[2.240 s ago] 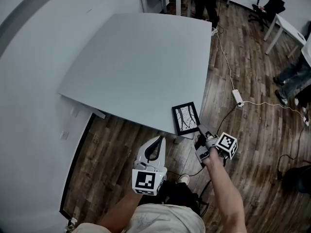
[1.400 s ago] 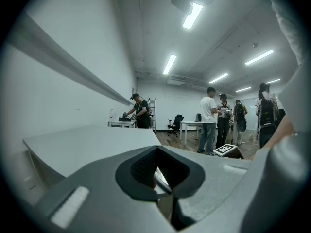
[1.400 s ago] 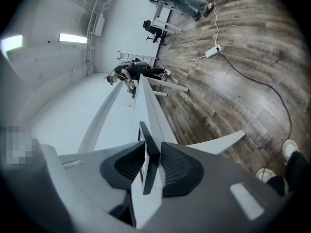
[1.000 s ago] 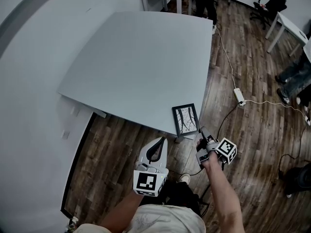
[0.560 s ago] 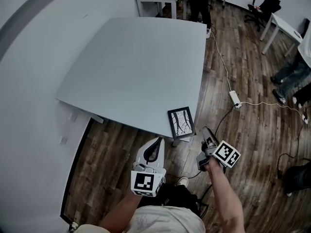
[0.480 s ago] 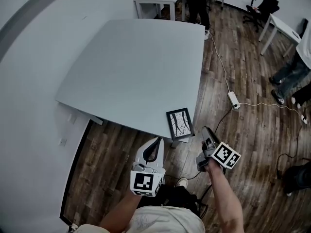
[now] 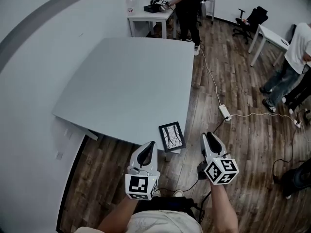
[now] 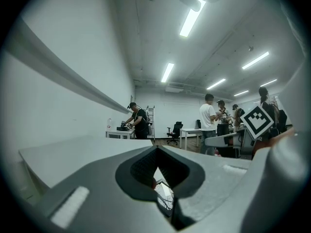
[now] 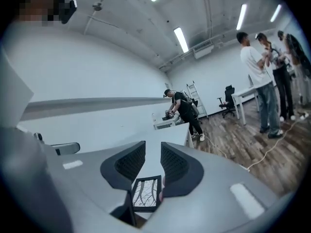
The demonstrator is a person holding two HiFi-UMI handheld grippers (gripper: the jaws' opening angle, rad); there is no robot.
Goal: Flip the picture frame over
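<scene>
The picture frame (image 7: pixel 172 137) lies face up, a branch drawing showing, on the near right corner of the grey table (image 7: pixel 121 81). My left gripper (image 7: pixel 149 144) is held just short of the table's near edge, left of the frame, with its jaws shut and nothing in them. My right gripper (image 7: pixel 207 137) hovers over the floor to the frame's right, jaws a narrow gap apart and empty. In the right gripper view the frame (image 9: pixel 145 194) shows below the right gripper (image 9: pixel 153 147). In the left gripper view a slice of the frame (image 8: pixel 164 198) shows under the left gripper (image 8: pixel 156 149).
A small white table (image 7: pixel 146 12) with a person (image 7: pixel 185 4) stands behind the grey table. More people (image 7: pixel 291 57), an office chair (image 7: pixel 250 17) and a white desk (image 7: pixel 270 34) are at the right. A power strip (image 7: pixel 224 112) and cables lie on the wood floor.
The right gripper has drawn back from the frame's corner and risen level with the left gripper. The head view has tipped up. The frame has stayed put on the table.
</scene>
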